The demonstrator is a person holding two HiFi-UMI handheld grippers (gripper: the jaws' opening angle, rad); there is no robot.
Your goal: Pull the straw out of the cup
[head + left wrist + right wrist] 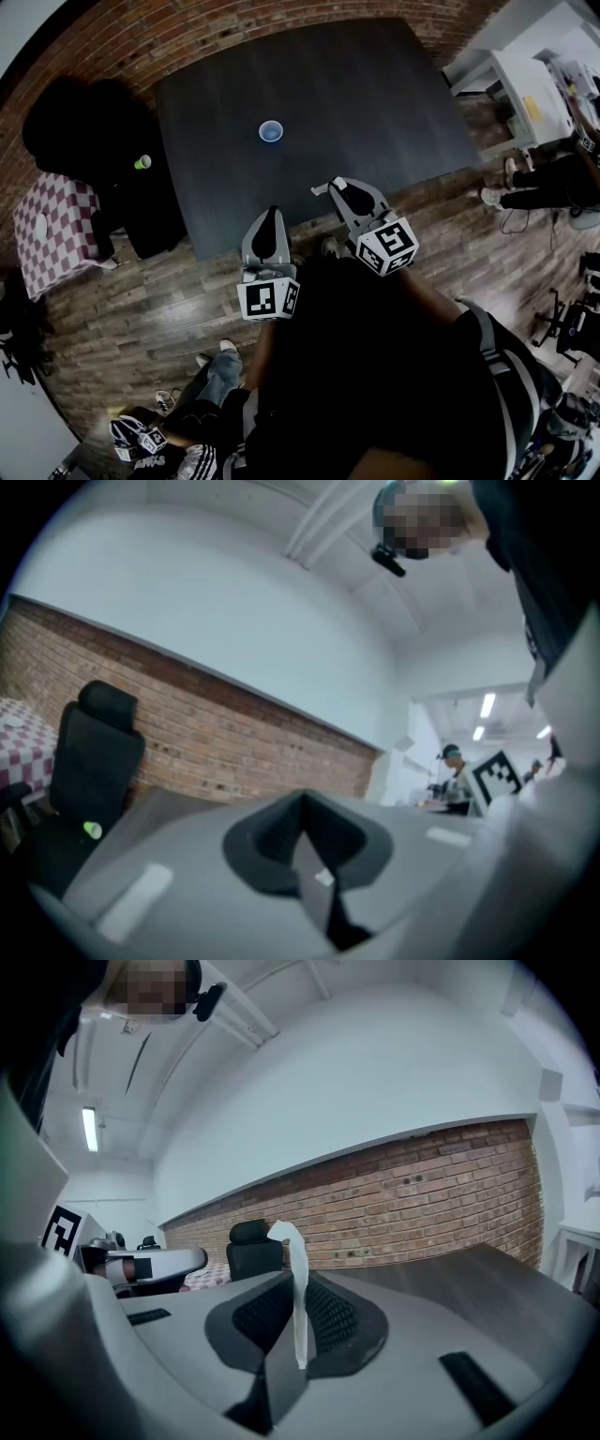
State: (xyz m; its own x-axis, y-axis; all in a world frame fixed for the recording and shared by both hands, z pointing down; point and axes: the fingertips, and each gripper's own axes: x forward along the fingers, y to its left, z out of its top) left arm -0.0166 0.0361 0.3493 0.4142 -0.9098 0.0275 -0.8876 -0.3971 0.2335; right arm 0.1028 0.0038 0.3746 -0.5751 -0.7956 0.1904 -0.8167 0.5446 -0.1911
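A blue cup [271, 131] stands alone near the middle of the dark table [375, 103], with no straw in it. My right gripper [340, 187] hovers at the table's near edge, shut on a white bent straw [296, 1288] that sticks up from between its jaws; the straw's tip [320, 189] shows beside the jaws in the head view. My left gripper [269, 219] is held near the table's front edge, shut, with nothing in it. In the left gripper view the jaws [305, 841] point up at the wall.
A black office chair [84, 131] with a small green cup [142, 162] stands left of the table, by a checkered cloth [52, 230]. A brick wall [422, 1204] lies beyond. White desks [534, 84] and other people are at the right and bottom.
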